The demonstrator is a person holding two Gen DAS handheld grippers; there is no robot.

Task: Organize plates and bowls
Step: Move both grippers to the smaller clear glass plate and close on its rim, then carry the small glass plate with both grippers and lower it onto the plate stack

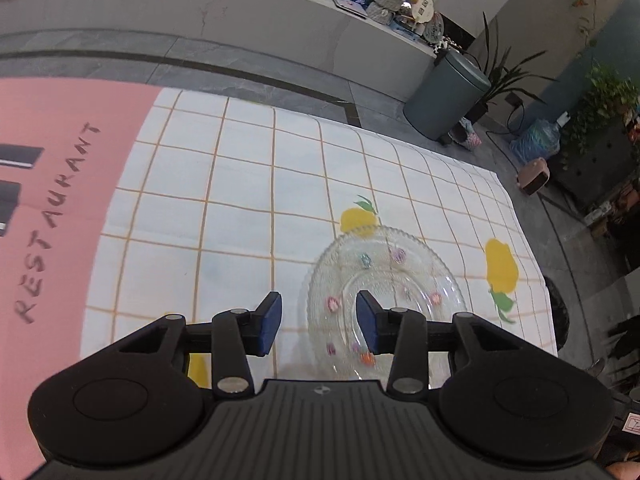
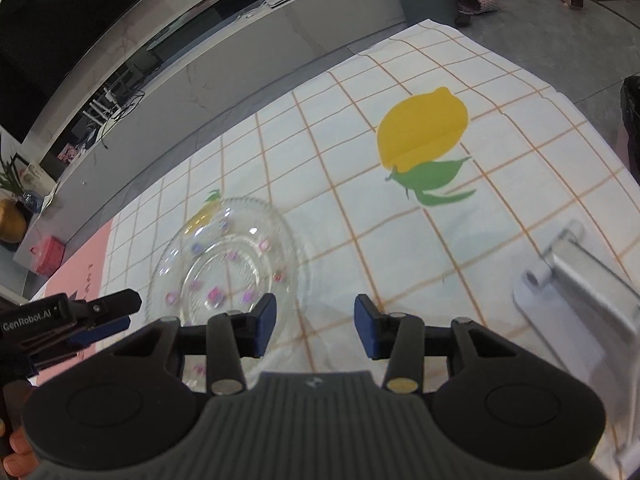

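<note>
A clear glass plate [image 1: 386,276] with small coloured flower marks lies flat on the checked tablecloth [image 1: 240,184]. It also shows in the right wrist view [image 2: 228,256]. My left gripper [image 1: 318,320] is open and empty, low over the plate's near left rim, with its right finger above the plate. It shows at the left edge of the right wrist view [image 2: 100,318]. My right gripper [image 2: 316,326] is open and empty, above the cloth just right of the plate's near edge.
A pink mat [image 1: 48,200] printed RESTAURANT lies left of the cloth. A silver metal stand [image 2: 576,280] rests on the cloth at the right. A grey bin [image 1: 444,96] and plants stand beyond the table's far edge.
</note>
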